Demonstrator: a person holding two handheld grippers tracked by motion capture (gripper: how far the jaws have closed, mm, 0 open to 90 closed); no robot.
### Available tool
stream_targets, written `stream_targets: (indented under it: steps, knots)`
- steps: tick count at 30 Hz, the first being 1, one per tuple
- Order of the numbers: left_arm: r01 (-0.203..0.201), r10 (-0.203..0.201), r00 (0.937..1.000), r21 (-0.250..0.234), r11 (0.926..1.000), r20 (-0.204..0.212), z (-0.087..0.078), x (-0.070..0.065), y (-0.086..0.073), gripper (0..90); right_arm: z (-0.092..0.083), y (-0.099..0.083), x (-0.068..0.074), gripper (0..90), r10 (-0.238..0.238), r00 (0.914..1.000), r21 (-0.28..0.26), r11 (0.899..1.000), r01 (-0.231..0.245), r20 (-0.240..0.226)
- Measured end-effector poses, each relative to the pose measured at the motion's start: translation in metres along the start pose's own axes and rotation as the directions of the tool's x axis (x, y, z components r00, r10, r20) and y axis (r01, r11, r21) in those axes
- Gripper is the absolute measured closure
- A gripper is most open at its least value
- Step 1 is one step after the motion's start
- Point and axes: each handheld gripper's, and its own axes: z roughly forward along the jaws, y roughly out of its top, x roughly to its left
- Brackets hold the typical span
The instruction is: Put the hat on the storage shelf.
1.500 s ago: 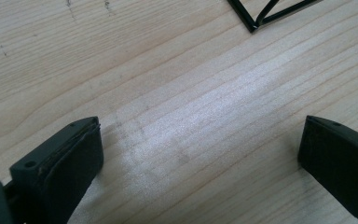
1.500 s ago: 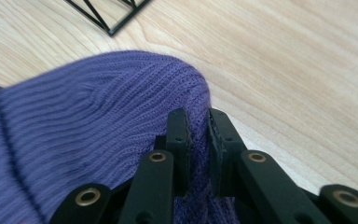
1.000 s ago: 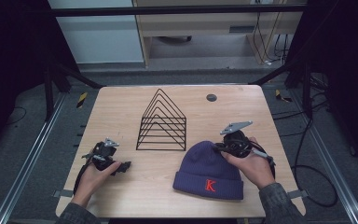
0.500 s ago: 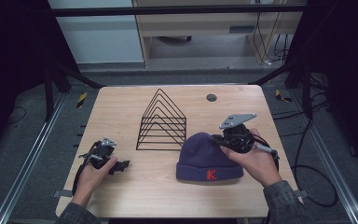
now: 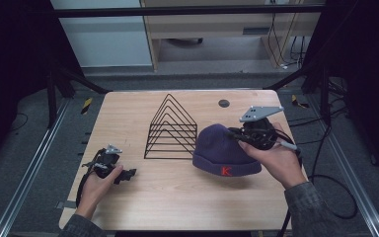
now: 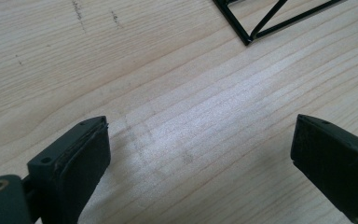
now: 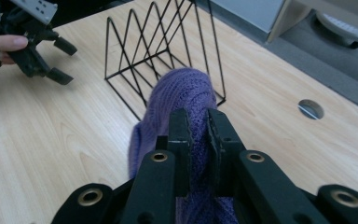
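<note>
One knitted purple beanie [image 5: 223, 145] sits pinched in your right gripper [image 5: 238, 134]; one black wire rack [image 5: 171, 128] stands beyond on the wooden bench [image 5: 177, 197]; your left gripper [image 5: 127, 175] gapes wide, empty.

The left gripper [image 5: 127, 175] rests low with its jaws spread wide over bare pale wooden tabletop [image 6: 177, 116], nothing between them; just ahead stands the black wire triangular rack [image 5: 171, 129], blocking the way forward; between the two grippers lies open wood; the right gripper [image 7: 196, 128] has its jaws pinched on the purple knitted beanie [image 7: 177, 100], which bulks in front of it, the rack right behind.
</note>
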Motion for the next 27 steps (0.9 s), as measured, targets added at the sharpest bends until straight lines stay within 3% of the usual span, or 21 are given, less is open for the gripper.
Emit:
stream_targets:
  steps: [11,21,25,27]
  knots:
    - [-0.003,0.003,1.0000,-0.007,1.0000,0.003,-0.001,-0.001,0.000,4.0,-0.014,0.010,-0.016,81.4,0.020,0.9983,-0.020,1.000,-0.019,0.055]
    - [-0.027,0.029,0.9983,-0.036,0.9990,0.050,-0.005,-0.005,0.003,4.5,-0.022,0.019,-0.021,81.3,0.033,0.9966,-0.051,0.998,-0.030,0.076]
    - [0.005,0.002,0.9979,-0.115,0.9933,0.065,-0.018,-0.006,0.007,4.6,-0.030,0.029,-0.022,81.3,0.037,0.9961,-0.071,0.997,-0.031,0.081]
    - [-0.006,0.015,0.9981,-0.139,0.9903,0.059,-0.024,-0.009,0.010,4.6,-0.032,0.034,-0.023,81.4,0.034,0.9959,-0.078,0.997,-0.027,0.084]
